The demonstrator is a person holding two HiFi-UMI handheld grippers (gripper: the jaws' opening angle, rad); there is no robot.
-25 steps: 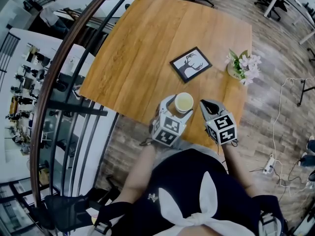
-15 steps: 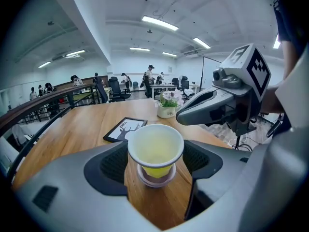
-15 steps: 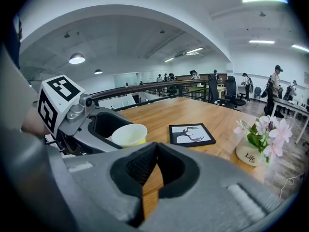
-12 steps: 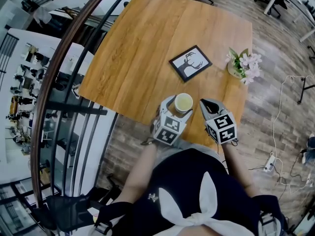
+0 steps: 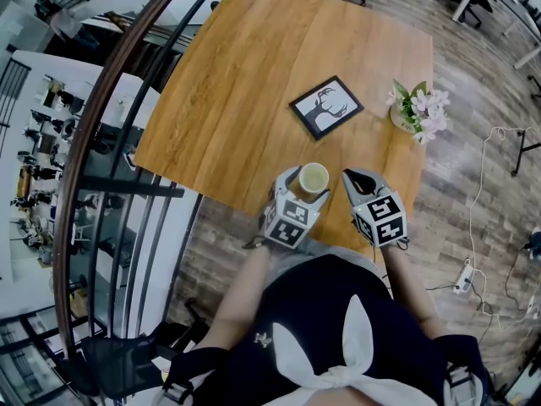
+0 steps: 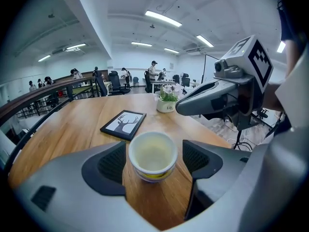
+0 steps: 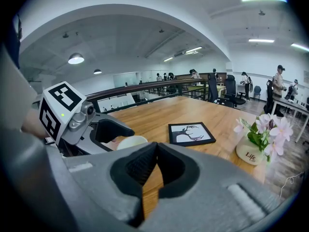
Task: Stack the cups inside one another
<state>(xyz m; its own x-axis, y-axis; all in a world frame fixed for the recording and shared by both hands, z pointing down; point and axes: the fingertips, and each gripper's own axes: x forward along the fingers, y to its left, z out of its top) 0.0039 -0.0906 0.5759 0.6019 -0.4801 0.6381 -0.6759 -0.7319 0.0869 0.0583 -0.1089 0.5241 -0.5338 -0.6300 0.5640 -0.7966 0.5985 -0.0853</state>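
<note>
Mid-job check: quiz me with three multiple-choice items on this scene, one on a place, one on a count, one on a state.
1. Where does the cup stand?
A. Between the left tongs' jaws
B. On the floor
C. Against the flower pot

2. How many framed pictures lie on the table?
A. None
B. One
C. Three

3. How are the right tongs?
A. Wide open
B. Shut on the cup
C. Shut, empty

Key: A, the left gripper view shows the cup between parted jaws. B, only the deer picture lies there. C, the jaws meet with nothing between them.
</note>
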